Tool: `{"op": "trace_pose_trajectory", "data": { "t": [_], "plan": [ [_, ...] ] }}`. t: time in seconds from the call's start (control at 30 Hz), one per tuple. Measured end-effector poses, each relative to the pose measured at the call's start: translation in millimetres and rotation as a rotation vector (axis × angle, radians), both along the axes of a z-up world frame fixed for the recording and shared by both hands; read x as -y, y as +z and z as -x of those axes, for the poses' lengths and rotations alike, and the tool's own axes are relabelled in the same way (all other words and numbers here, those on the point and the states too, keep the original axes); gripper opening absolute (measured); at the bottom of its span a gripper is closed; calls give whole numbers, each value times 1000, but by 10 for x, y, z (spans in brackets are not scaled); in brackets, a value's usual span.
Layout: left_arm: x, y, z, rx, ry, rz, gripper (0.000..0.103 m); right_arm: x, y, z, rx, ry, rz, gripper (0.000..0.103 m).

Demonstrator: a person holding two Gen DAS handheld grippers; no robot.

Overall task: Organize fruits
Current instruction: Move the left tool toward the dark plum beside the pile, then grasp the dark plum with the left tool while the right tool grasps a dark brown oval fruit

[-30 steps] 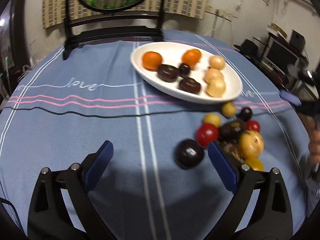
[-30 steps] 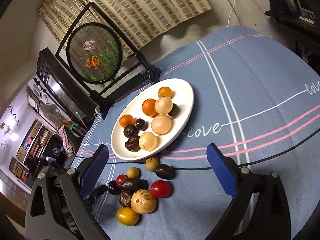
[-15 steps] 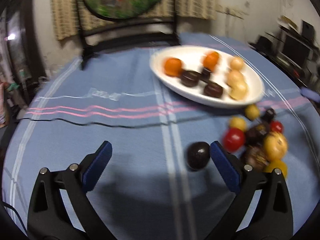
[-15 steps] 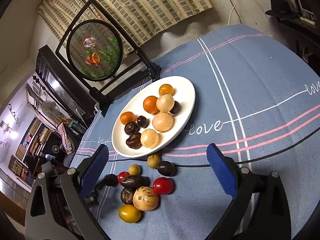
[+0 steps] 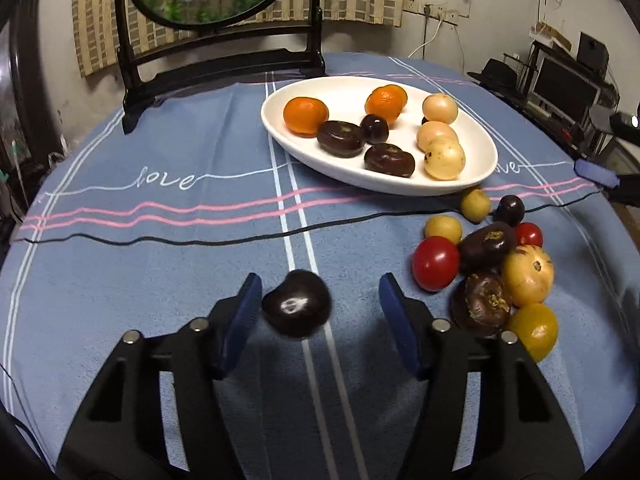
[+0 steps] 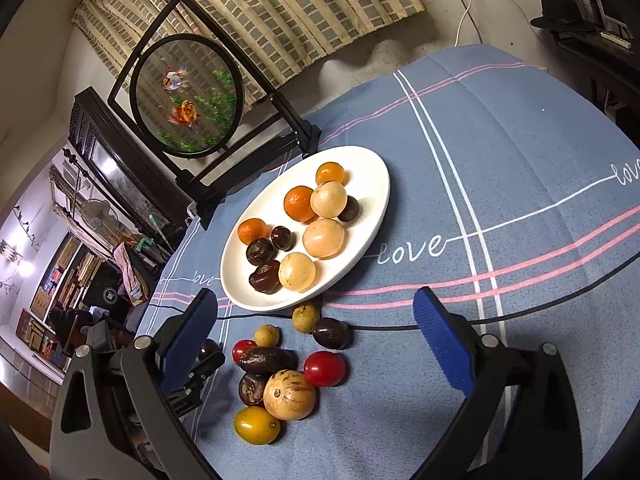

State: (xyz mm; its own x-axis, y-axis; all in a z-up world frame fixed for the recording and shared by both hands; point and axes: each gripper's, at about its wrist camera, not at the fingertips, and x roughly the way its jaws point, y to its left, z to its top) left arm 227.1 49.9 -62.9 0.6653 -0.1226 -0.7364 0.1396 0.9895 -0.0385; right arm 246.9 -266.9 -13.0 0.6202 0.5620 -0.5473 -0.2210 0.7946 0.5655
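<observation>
- Our left gripper (image 5: 320, 304) brackets the dark plum (image 5: 297, 309), fingers apart, the left pad just beside it.
- Our right gripper (image 6: 316, 328) hangs wide open above the loose fruit pile (image 6: 276, 376).
- White plate (image 5: 348, 168) sits at one o'clock, already holding fruit.

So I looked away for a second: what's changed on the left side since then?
The left gripper swung right and closed in around the dark plum, jaws narrower but still open, left pad beside it. The plate, the loose fruit pile and the right gripper stayed put.
</observation>
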Motion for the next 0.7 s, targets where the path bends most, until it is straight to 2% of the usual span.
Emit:
{"op": "trace_pose_trajectory", "data": {
  "t": [0.23,0.33,0.37,0.47,0.53,0.7],
  "plan": [
    [-29,-25,-11,-27,3,21,51,-54,-34,-7,-12,15,22,99],
    [-69,-38,-32,-39,19,38,41,-103,-42,13,2,29,49,99],
    [-91,-48,-41,-47,23,50,35,-130,-49,17,6,35,63,99],
    [-120,-62,-54,-55,22,72,35,-216,-99,26,9,64,98,97],
    [-111,-67,-56,-58,19,71,35,-249,-175,-4,-20,94,91,78],
    [-95,-73,-64,-60,18,67,35,-285,-390,-89,-117,148,53,56]
  ]
}}
